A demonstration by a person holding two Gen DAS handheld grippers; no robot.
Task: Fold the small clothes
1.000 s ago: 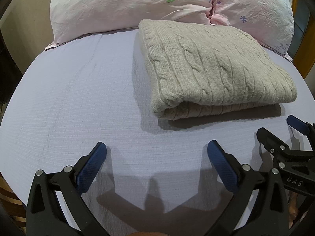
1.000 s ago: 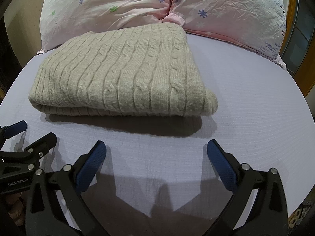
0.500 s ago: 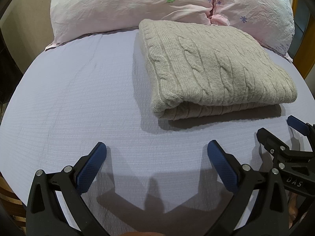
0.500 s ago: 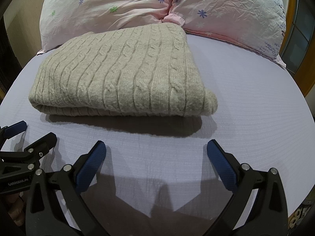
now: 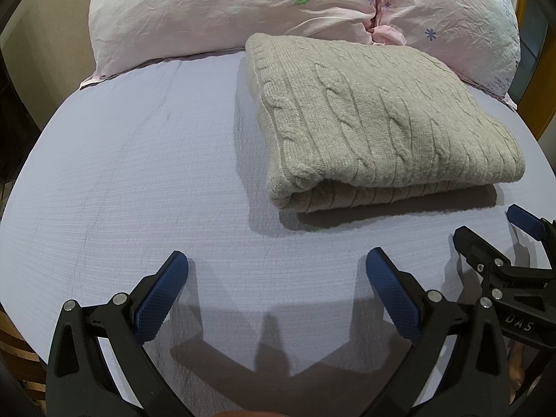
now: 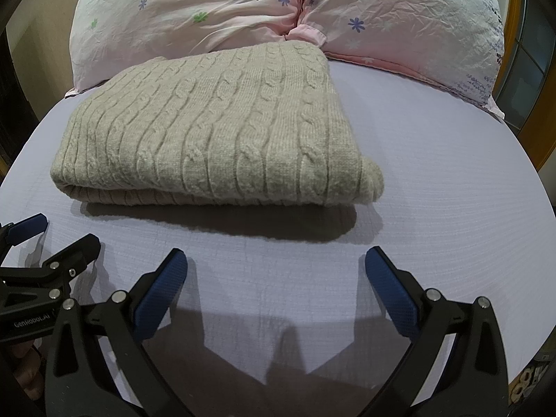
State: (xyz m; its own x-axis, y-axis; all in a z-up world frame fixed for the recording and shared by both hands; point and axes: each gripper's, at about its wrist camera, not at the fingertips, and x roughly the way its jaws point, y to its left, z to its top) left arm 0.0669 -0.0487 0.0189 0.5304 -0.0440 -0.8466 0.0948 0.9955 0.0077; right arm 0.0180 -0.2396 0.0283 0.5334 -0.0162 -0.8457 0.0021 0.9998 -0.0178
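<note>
A beige cable-knit sweater (image 5: 375,118) lies folded into a thick rectangle on the lilac bed sheet (image 5: 139,180); it also shows in the right wrist view (image 6: 222,139). My left gripper (image 5: 276,271) is open and empty, low over the sheet in front of the sweater's left corner. My right gripper (image 6: 276,271) is open and empty, in front of the sweater's right part. Each gripper shows at the edge of the other's view: the right one (image 5: 493,236) and the left one (image 6: 55,239).
Two pink flowered pillows (image 5: 229,10) (image 6: 410,17) lie behind the sweater at the head of the bed. A wooden frame (image 6: 521,52) stands at the far right. Bare sheet (image 6: 434,160) lies on both sides of the sweater.
</note>
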